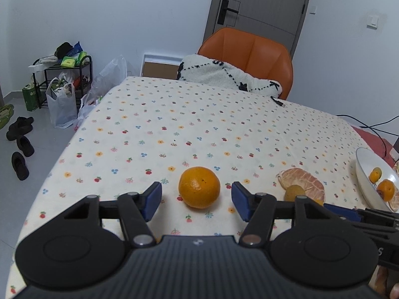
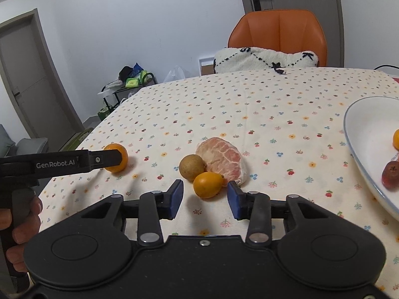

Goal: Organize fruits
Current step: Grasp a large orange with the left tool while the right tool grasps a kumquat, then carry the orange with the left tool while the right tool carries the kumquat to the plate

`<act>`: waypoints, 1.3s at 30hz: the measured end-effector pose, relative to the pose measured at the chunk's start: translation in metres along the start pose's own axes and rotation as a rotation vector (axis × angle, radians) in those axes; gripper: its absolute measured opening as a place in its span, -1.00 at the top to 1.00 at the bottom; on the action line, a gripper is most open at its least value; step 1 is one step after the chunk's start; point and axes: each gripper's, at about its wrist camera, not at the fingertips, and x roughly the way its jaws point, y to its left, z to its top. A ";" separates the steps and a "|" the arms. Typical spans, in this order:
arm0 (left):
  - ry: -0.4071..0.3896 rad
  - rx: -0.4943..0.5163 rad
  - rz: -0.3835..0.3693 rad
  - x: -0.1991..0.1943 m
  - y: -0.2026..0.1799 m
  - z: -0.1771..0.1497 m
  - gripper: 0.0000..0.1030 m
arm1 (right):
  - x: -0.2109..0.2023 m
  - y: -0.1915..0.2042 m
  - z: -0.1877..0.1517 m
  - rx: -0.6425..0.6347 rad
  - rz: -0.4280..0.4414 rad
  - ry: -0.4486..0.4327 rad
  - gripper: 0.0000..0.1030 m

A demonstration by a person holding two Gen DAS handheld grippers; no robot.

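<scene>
A mandarin orange (image 1: 199,186) lies on the flowered tablecloth between the blue pads of my left gripper (image 1: 196,195), with a gap on each side; the gripper is open. In the right wrist view the same orange (image 2: 121,159) shows behind the left gripper's finger (image 2: 104,160). My right gripper (image 2: 205,192) is open around a small orange fruit (image 2: 208,184), its pads clear of it. That fruit touches a brownish round fruit (image 2: 191,167) and a peeled pomelo (image 2: 222,157) just behind.
A white plate (image 2: 361,134) holding several fruits sits at the right. An orange chair (image 2: 279,35) with a white cushion (image 2: 264,58) stands at the far side, beside a cable end (image 2: 280,71). The table's left edge (image 1: 62,154) drops to a floor with bags and shoes.
</scene>
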 end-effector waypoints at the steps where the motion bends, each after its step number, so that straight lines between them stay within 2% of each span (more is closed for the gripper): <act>1: 0.004 -0.002 -0.001 0.002 0.000 0.000 -0.07 | 0.000 -0.001 0.000 0.005 -0.002 -0.002 0.31; 3: 0.007 -0.006 0.002 0.007 -0.001 0.000 0.01 | 0.002 -0.003 0.000 0.012 -0.005 -0.006 0.42; 5: 0.012 -0.012 0.007 0.010 -0.002 -0.001 0.26 | 0.002 -0.005 0.000 0.015 -0.004 -0.010 0.46; 6: 0.010 -0.015 0.003 0.010 -0.002 -0.002 0.29 | 0.002 -0.007 0.000 0.019 0.000 -0.011 0.48; 8: 0.010 -0.017 0.007 0.009 -0.003 -0.002 0.29 | 0.001 -0.008 -0.001 0.022 0.006 -0.013 0.55; 17: -0.018 -0.007 -0.026 -0.010 -0.018 -0.002 0.30 | -0.015 -0.012 -0.001 0.028 0.001 -0.043 0.55; 28: -0.045 0.046 -0.100 -0.024 -0.065 -0.003 0.30 | -0.050 -0.032 -0.001 0.057 -0.035 -0.115 0.55; 39: -0.057 0.118 -0.190 -0.034 -0.122 -0.009 0.30 | -0.094 -0.063 -0.004 0.089 -0.110 -0.184 0.55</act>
